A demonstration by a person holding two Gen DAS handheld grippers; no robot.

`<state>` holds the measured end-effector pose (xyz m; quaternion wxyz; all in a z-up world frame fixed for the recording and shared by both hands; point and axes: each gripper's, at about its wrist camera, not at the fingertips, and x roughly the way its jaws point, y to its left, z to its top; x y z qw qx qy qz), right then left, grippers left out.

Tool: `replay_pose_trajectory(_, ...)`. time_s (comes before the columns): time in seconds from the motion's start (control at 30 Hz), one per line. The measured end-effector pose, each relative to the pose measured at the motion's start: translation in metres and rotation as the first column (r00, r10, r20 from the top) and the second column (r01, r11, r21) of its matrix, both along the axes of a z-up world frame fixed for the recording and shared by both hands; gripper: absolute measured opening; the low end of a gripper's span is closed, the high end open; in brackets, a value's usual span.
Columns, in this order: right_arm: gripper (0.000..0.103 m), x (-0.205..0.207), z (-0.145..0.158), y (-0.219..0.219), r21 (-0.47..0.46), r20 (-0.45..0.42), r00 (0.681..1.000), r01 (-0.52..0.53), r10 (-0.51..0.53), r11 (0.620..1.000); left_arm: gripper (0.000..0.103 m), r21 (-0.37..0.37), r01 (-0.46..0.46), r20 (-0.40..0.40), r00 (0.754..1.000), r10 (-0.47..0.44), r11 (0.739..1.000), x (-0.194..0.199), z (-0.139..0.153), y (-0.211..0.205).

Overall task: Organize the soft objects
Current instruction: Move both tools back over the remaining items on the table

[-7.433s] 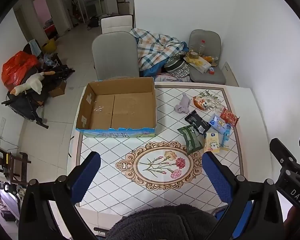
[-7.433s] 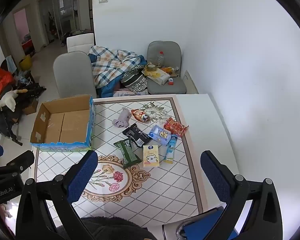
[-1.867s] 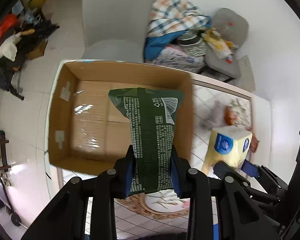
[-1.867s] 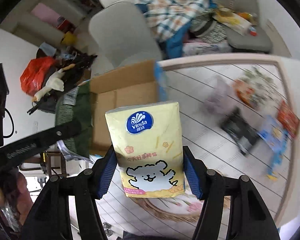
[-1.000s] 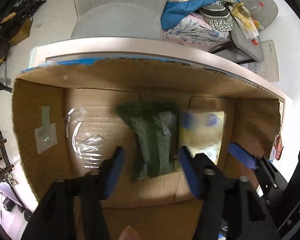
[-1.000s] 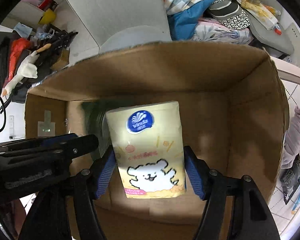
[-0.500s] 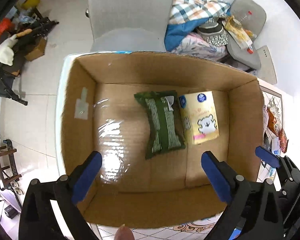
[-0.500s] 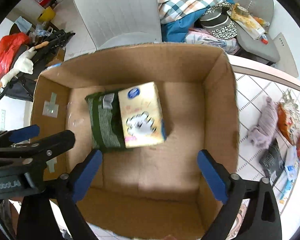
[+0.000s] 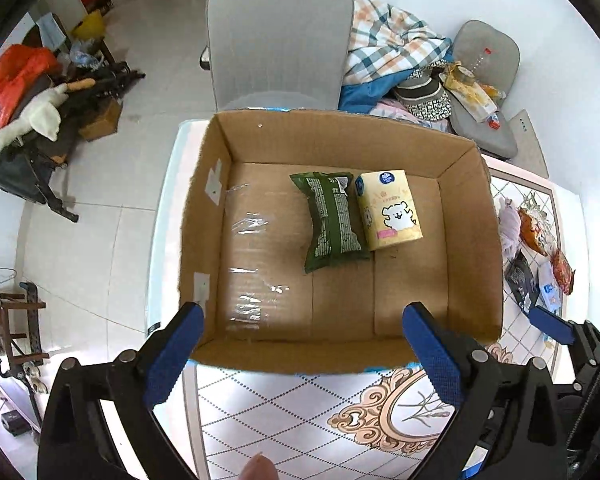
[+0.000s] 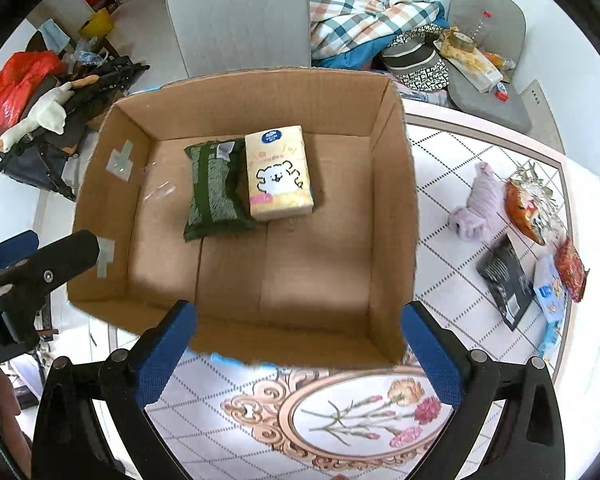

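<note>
An open cardboard box (image 9: 472, 240) (image 10: 392, 208) stands on the patterned table. Inside it lie a green packet (image 9: 332, 222) (image 10: 214, 192) and a yellow tissue pack (image 9: 390, 210) (image 10: 278, 172), side by side and touching. My left gripper (image 9: 304, 356) is open and empty above the box's near wall. My right gripper (image 10: 298, 350) is open and empty, also above the near wall. The left gripper's finger shows in the right wrist view (image 10: 48, 268). To the right on the table lie a purple cloth (image 10: 476, 204), a black packet (image 10: 508, 280) and other packets.
A grey chair (image 9: 278, 36) stands behind the box. A second chair (image 10: 484, 52) holds clutter, with a plaid blanket (image 10: 360, 8) beside it. Bags and a toy goose (image 9: 28, 116) lie on the floor at left. The white wall is to the right.
Both grippers let go of the green packet and tissue pack inside the box, then opened and drew back and up. Both items now rest on the box floor.
</note>
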<state>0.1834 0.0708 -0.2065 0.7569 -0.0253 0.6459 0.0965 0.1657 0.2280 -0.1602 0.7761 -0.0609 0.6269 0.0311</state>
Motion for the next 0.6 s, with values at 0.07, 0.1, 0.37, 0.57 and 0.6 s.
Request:
replay_pose_trajectory(0.07,0.103,-0.01,0.008,-0.003,0.0,0.014,1.0,0.002,-0.002,1.0,0.102,0.0,0.005,0.018,1.0,-0.005,1.0,-0.01,0.008,-0.002)
replay_pose_trajectory(0.1,0.103,-0.016,0.014,-0.006,0.011,0.02,1.0,0.004,-0.004,1.0,0.102,-0.001,0.005,0.026,1.0,-0.005,1.0,-0.016,0.013,-0.003)
replay_pose_trajectory(0.37,0.103,-0.054,0.054,-0.019,0.027,0.102,0.995,0.002,-0.005,1.0,0.102,0.03,0.013,0.091,0.996,-0.016,0.999,-0.059,0.051,-0.012)
replay_pose_trajectory(0.57,0.103,-0.072,0.078,-0.03,0.083,0.123,0.992,-0.006,-0.004,0.996,0.102,0.001,-0.008,0.116,0.993,0.008,1.0,-0.077,0.071,-0.019)
replay_pose_trajectory(0.6,0.103,-0.073,0.081,-0.032,0.093,0.125,0.992,-0.006,-0.005,0.996,0.102,-0.005,-0.009,0.119,0.993,0.01,1.0,-0.078,0.075,-0.022)
